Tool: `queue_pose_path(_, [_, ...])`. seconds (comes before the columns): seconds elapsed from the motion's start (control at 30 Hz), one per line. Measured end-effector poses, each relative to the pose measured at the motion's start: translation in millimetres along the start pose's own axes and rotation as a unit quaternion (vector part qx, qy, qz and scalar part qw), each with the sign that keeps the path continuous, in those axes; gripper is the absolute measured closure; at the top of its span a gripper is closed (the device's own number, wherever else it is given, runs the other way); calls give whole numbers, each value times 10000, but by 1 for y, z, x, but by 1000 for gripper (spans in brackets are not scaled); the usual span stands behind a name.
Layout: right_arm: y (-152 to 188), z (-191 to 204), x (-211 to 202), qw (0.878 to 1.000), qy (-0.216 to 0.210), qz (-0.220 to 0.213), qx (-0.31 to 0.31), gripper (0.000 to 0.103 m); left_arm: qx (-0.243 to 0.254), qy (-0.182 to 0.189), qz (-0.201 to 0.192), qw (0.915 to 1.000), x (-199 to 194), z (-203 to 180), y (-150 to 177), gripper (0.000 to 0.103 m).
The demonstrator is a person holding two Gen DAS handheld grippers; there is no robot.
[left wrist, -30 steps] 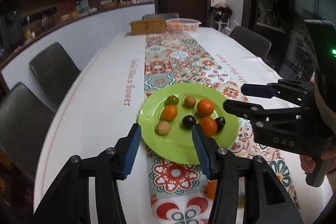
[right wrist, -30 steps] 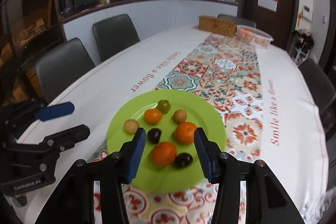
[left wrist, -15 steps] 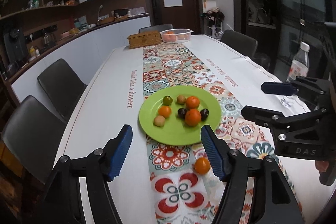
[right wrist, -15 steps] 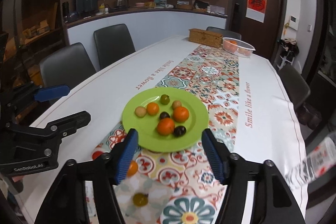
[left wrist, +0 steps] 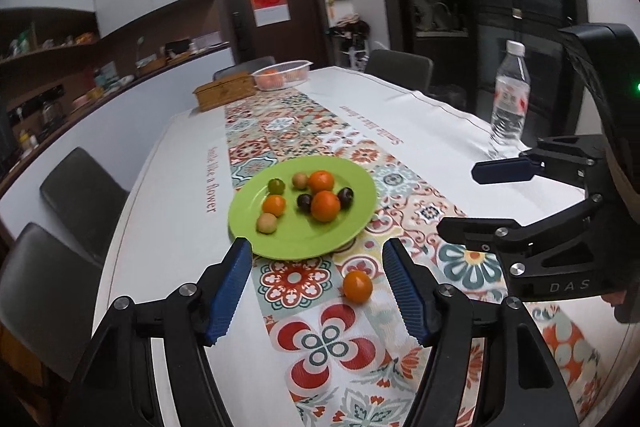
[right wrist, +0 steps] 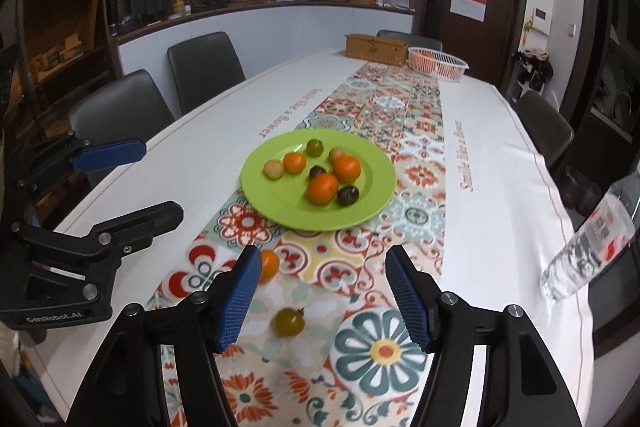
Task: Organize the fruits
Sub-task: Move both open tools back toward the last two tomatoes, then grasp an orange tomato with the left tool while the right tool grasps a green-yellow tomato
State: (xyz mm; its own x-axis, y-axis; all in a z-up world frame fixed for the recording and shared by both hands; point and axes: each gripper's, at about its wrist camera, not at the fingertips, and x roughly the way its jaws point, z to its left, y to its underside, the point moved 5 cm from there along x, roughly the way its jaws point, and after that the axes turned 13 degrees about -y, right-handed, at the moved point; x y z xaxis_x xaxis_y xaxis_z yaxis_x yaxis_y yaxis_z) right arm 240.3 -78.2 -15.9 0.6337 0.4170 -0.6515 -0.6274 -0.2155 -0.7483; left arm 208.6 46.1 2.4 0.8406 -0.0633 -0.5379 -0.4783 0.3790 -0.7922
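Observation:
A green plate [left wrist: 352, 223] [right wrist: 372, 203] on the patterned table runner holds several small fruits: orange, dark purple, beige and green ones. A loose orange fruit [left wrist: 357, 287] [right wrist: 269, 265] lies on the runner in front of the plate. A loose yellow-green fruit [right wrist: 289, 321] lies nearer still, seen in the right wrist view only. My left gripper [left wrist: 318, 293] [right wrist: 124, 179] is open and empty, the orange fruit just ahead between its fingers. My right gripper [right wrist: 318, 301] [left wrist: 476, 199] is open and empty above the yellow-green fruit.
A clear water bottle [left wrist: 509, 103] [right wrist: 588, 247] stands near the table's right edge. A wooden box [left wrist: 224, 93] and a white basket of oranges [right wrist: 438, 63] sit at the far end. Dark chairs [right wrist: 120, 107] line the table.
Both grippers have pulled back from the plate and risen. The plate looks smaller and farther, and the loose orange and yellow-green fruits and the bottle have come into view.

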Motion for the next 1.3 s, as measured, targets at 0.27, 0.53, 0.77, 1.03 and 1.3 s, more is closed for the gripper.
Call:
queue_pose_path(0.27, [24,6,19,9995,-57,278,143,38,274,437,169,9985,17,-10,22,36])
queue_pose_path(0.53, [49,5,43,9971,-191,651,351,38,360,808,397,9953,45,-22,41,37])
queue_pose_path(0.77, [65,-1,65,9940,-239,959,461,47,416,1025,602,9920,71,-30,54,37])
queue_pose_path(1.03, [73,1,79,9916,-386,1132,500,57,455,1214,840,9880,96,-38,60,47])
queue_pose_path(1.3, [75,-2,86,9901,-518,1165,579,64,436,1335,989,9851,111,-47,58,51])
